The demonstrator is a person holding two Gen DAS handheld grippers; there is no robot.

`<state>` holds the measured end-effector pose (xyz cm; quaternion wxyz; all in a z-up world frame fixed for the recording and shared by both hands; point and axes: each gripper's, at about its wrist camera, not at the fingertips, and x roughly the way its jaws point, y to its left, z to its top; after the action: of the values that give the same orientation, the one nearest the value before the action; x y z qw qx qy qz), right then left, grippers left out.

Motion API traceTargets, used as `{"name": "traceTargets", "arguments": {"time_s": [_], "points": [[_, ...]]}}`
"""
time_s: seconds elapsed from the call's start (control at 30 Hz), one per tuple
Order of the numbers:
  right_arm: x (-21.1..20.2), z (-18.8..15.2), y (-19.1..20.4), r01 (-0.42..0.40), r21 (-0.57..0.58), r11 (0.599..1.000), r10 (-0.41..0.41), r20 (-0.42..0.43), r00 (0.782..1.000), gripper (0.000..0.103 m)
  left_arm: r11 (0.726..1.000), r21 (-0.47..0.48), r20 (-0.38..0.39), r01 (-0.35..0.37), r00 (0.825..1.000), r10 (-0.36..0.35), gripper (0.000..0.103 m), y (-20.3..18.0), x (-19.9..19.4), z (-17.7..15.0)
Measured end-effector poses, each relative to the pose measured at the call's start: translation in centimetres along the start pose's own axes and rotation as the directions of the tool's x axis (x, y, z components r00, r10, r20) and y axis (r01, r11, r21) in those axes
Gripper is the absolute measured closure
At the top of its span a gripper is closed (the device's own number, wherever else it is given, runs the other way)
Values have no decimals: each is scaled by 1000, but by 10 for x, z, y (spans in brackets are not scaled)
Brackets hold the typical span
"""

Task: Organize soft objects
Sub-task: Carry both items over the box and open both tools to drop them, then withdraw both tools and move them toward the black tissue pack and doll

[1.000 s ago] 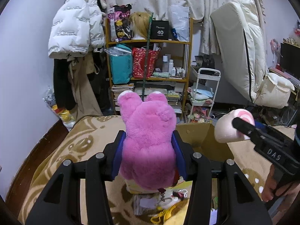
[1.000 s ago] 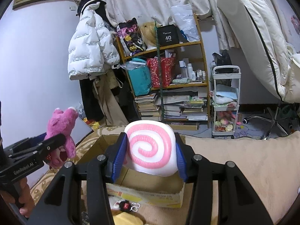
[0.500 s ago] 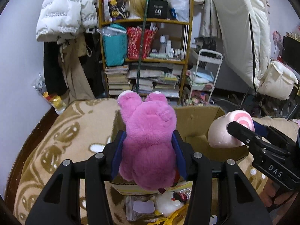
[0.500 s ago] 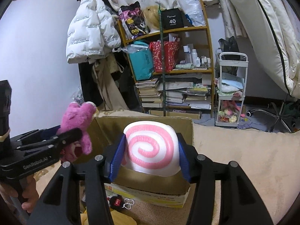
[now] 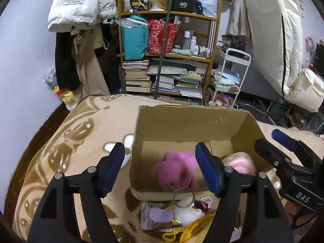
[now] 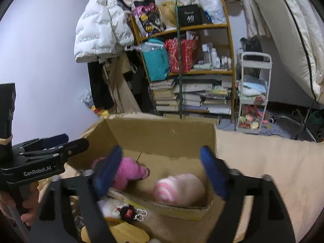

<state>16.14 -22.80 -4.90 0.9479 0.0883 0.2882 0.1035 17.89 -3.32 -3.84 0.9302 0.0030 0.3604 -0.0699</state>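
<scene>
A pink plush bear [image 5: 175, 169] lies inside the open cardboard box [image 5: 192, 125], on its left side. A pink-and-white swirl cushion [image 5: 242, 164] lies in the box to its right. In the right wrist view the bear [image 6: 126, 171] and the cushion [image 6: 179, 188] lie side by side in the box [image 6: 162, 133]. My left gripper [image 5: 160, 168] is open and empty above the box's near edge; it also shows in the right wrist view [image 6: 60, 143]. My right gripper [image 6: 162, 170] is open and empty above the box; it shows in the left wrist view [image 5: 279, 141].
The box stands on a bed with a tan patterned blanket [image 5: 66, 149]. Small plush keychains and a yellow item [image 5: 188, 214] lie in front of the box. A cluttered bookshelf [image 5: 168, 56], a white cart [image 5: 228, 79] and hanging coats [image 5: 81, 30] stand behind.
Both grippers have opened over the box. The pink bear has dropped from the left one and the swirl cushion from the right one; both now lie in the box.
</scene>
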Motion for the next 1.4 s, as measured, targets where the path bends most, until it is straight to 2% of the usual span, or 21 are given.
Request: {"name": "traceTargets", "arguments": {"time_s": [0.03,0.13,0.2,0.33,0.7,0.9,1.17,1.4], "points": [[-2,1,0,5,1,1000,-5,13,1000,9,1000,-4,4,-2,1000,2,23,2,-2,0],[-6,2,0,13,12,1000,-13,13,1000,9,1000,-7,15,-12,1000,12,19,7,-11,0],[-9,2,-2,22,26,999,-22,11,1000,1,1000,-6,7,-12,1000,12,17,9,-16,-1],[-20,1,-4,40,47,998,-41,19,999,0,1000,-3,-2,-14,1000,14,12,10,-25,-7],[-59,-12,8,59,53,997,-57,-36,998,0,999,30,-53,-24,998,25,11,6,-62,-34],[-84,-23,15,63,55,996,-58,-81,995,0,999,15,-87,-28,996,29,11,12,-81,-52],[-98,-46,38,75,-27,997,-79,-180,981,0,999,19,-129,-49,990,51,11,17,-99,-75],[-99,-60,46,63,-30,998,-69,-254,965,0,998,33,-158,-53,986,57,11,15,-103,-86]]}}
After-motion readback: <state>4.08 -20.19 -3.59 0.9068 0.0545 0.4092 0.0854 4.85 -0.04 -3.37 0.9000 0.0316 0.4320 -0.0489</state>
